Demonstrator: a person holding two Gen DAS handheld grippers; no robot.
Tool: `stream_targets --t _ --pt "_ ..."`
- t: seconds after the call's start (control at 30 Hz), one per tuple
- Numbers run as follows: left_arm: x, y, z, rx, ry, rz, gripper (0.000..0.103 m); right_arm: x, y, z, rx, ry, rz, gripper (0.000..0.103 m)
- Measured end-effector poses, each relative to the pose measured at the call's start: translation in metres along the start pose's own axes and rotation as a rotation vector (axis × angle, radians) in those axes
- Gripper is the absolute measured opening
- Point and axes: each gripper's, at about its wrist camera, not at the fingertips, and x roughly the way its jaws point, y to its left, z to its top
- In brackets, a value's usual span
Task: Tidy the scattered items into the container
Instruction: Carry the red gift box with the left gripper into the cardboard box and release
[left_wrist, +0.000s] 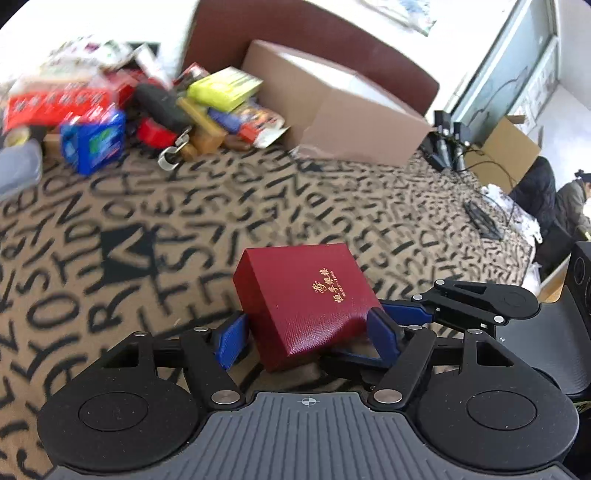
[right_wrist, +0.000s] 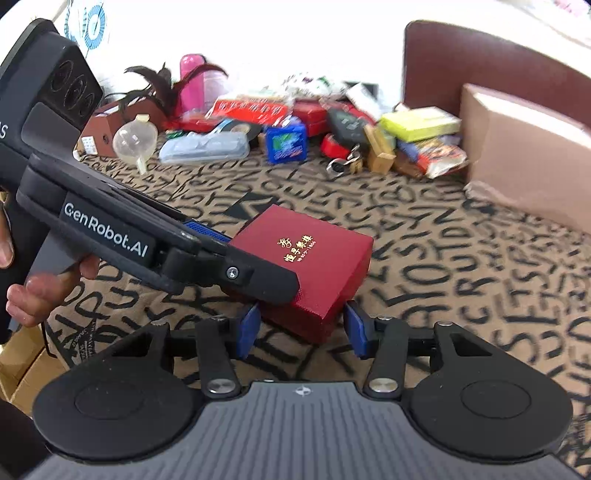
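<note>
While left tongs (left_wrist: 308, 338) clamp the red box (left_wrist: 303, 299), right tongs (right_wrist: 301, 330) gape.

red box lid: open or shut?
Shut. The red box shows its lid seated flush all round, gold print up; left hand-held gripper grips it.

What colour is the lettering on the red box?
Gold, on the red box; clearest in the left wrist view.

An office-like workroom — a letter-print tablecloth (left_wrist: 332, 206) piled with household clutter, cardboard boxes (left_wrist: 506, 147), cables (left_wrist: 484, 218), and a seated person (left_wrist: 572, 199) by glass partitions (left_wrist: 509, 74).
</note>
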Motion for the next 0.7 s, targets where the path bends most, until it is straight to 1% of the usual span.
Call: stream_targets --t 0.13,0.23,0.37,0.47,0.6,0.7 --pt "-0.001 -0.022 0.031 0.055 -0.046 -0.016 0.071 -0.018 -0.018 0.019 -0.016 -0.066 -0.045 0.055" --pt "-0.003 -0.038 0.067 0.079 -0.096 -0.031 0.071 -0.032 -0.038 0.045 -0.025 -0.128 -0.080 0.055" --pt "0.000 -0.065 0.119 0.149 -0.160 -0.020 0.072 -0.046 -0.060 0.084 -0.067 -0.202 -0.152 0.055" --pt "0.003 -0.081 0.159 0.187 -0.205 -0.024 0.072 -0.055 -0.083 0.113 -0.061 -0.252 -0.186 0.055" --pt "0.015 -0.096 0.211 0.221 -0.246 -0.030 0.072 -0.060 -0.120 0.152 -0.038 -0.290 -0.205 0.055" --pt "0.029 -0.110 0.252 0.257 -0.251 -0.019 0.072 -0.058 -0.150 0.182 -0.056 -0.284 -0.231 0.055"
